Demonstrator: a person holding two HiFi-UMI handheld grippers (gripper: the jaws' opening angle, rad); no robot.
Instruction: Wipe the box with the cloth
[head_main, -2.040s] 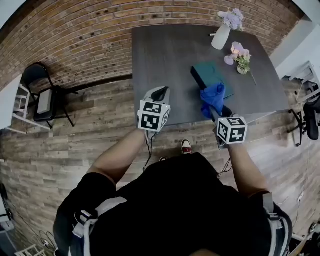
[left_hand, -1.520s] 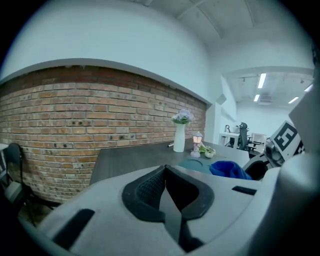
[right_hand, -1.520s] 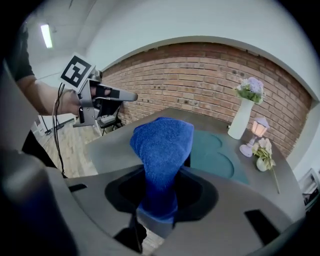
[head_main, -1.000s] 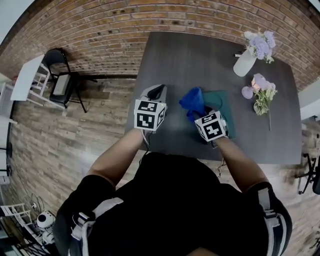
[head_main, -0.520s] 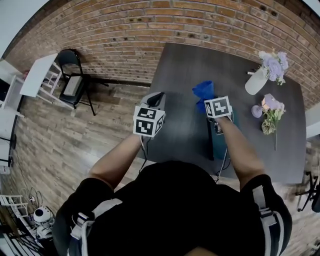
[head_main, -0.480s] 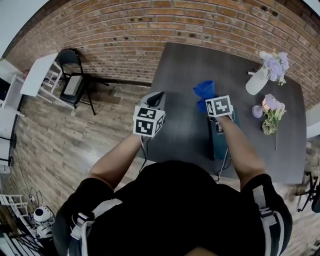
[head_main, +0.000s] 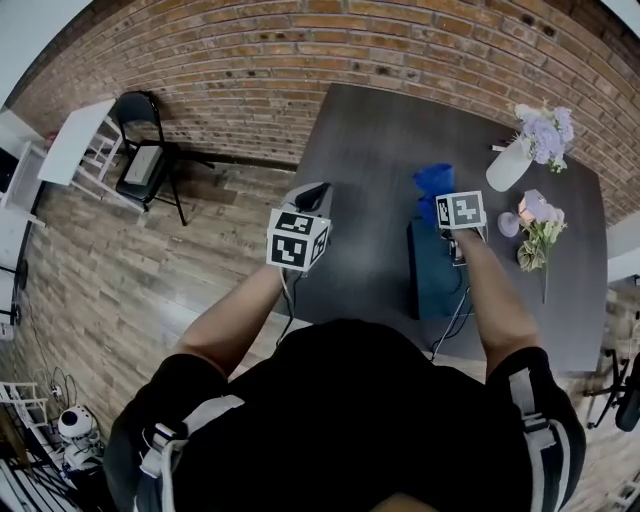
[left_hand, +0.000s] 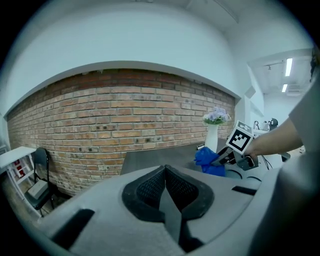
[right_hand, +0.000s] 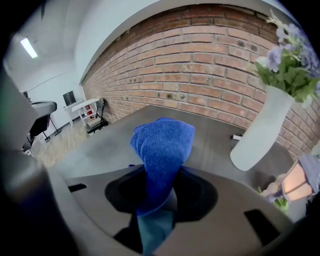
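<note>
A flat teal box (head_main: 435, 275) lies on the dark table (head_main: 370, 130). My right gripper (head_main: 445, 195) is shut on a bunched blue cloth (head_main: 432, 180) at the box's far end. In the right gripper view the cloth (right_hand: 162, 142) stands up out of the gripper (right_hand: 161, 192), and the teal box (right_hand: 152, 227) shows below the jaws. I cannot tell whether the cloth touches the box. My left gripper (head_main: 315, 192) hangs over the table's left edge, shut with nothing in it (left_hand: 165, 172). From the left gripper view the cloth (left_hand: 209, 161) shows to the right.
A white vase with purple flowers (head_main: 505, 165) and a small bouquet (head_main: 540, 235) stand on the table right of the box. A black chair (head_main: 140, 165) and a white shelf (head_main: 60, 150) stand by the brick wall at the left. The floor is wood.
My right gripper has carried the cloth from the box's left side to its far end. The left gripper has stayed in place, shut.
</note>
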